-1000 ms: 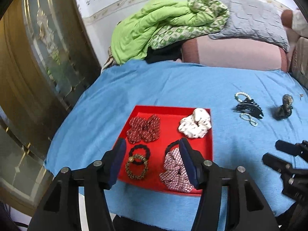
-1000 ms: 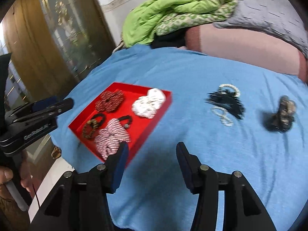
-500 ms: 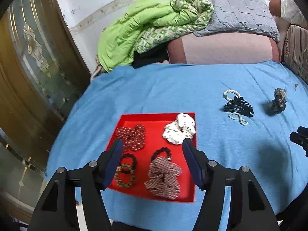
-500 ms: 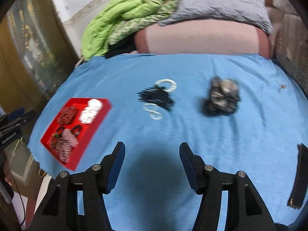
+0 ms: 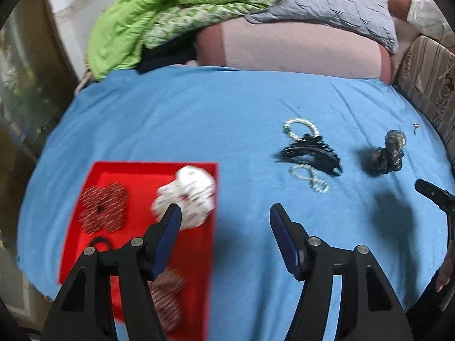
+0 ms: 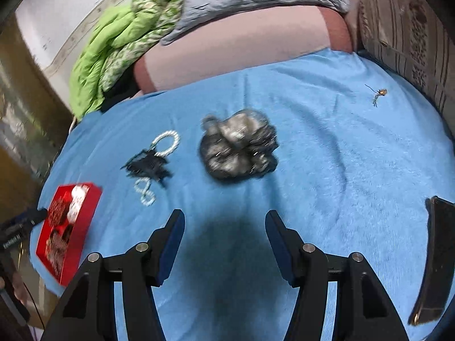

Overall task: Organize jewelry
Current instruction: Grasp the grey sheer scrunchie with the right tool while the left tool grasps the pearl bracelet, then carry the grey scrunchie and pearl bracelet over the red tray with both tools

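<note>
Left tool (image 5: 224,217) wide open, empty, fingers touching nothing; it hangs over the right edge of the red tray (image 5: 136,167), left finger (image 5: 167,236) above the tray, right finger (image 5: 284,238) above bare blue sheet (image 5: 199,119). Right tool (image 6: 224,227) also wide open, empty, hovering over the blue sheet with its shadow below, the dark scrunchie (image 6: 239,145) ahead of it and apart from the fingers. Tray sits at the near left of the bed and holds a white scrunchie (image 5: 187,196) by its right wall, a dark red patterned scrunchie (image 5: 102,207) to the left, a black hair tie (image 5: 101,240) partly hidden behind the left finger, and a checked scrunchie (image 5: 167,301) at the near end, blurred. Outside the tray, well right of it: black claw clip (image 5: 310,153) lying across two pearl bracelets, one (image 5: 298,128) behind it, one (image 5: 310,177) in front, touching. Dark scrunchie further right, apart from the clip. Small trinket (image 6: 378,95) near the far right edge, too small to tell what. Dark flat object (image 6: 435,258) at near right. Green quilt (image 5: 159,20) and grey pillow (image 5: 335,5) piled at the far end.
</note>
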`<state>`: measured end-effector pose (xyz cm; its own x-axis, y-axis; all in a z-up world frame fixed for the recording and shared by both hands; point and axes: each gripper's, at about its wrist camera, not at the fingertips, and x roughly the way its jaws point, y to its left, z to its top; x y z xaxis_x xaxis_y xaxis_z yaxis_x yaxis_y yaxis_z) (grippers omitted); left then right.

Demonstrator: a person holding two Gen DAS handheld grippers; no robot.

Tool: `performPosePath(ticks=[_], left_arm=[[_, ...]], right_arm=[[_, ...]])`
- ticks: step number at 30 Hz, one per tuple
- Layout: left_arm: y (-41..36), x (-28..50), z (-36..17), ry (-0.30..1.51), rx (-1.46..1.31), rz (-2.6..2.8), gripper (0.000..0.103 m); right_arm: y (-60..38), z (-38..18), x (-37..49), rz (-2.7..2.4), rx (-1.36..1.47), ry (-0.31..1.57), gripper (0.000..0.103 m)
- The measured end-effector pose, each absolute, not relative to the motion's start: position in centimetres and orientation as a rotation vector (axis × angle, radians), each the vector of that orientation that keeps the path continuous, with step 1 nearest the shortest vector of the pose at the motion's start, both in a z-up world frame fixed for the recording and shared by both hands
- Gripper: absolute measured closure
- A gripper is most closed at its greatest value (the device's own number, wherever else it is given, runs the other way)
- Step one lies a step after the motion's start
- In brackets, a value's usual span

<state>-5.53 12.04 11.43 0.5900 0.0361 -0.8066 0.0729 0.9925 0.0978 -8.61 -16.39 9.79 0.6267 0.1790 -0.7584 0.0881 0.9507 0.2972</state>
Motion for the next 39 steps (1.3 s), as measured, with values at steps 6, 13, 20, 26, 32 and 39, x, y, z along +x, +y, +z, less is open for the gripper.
performPosePath(ticks=[6, 13, 20, 26, 32, 39], left_arm=[[9.2, 0.2, 11.2, 0.932, 0.127, -0.080, 0.039], [6.3, 9.1, 8.6, 0.980, 0.108, -0.147, 0.039], [3.7, 15.0, 4.0, 1.063, 0.116, -0.202, 0.039], [1.9, 16.6, 1.6, 1.087, 0.183, -0.257, 0.040], [1.3, 16.7, 0.3, 1.078, 0.210, -0.264, 0.052], [0.3, 16.1, 0.9, 1.076, 0.219, -0.306, 0.094]], right_arm=[[-18.2, 9.6, -6.0, 0.031, 0.364, 0.856, 0.038], [-18.5, 9.4, -2.6, 0.037, 0.367, 0.819, 0.036], [-18.1, 7.4, -0.6, 0.054, 0.362, 0.829, 0.036], [-18.3, 6.5, 0.2, 0.076, 0.365, 0.835, 0.035], [-18.2, 5.8, 0.8, 0.083, 0.375, 0.850, 0.034], [-18.5, 5.7, 1.0, 0.115, 0.433, 0.857, 0.077]])
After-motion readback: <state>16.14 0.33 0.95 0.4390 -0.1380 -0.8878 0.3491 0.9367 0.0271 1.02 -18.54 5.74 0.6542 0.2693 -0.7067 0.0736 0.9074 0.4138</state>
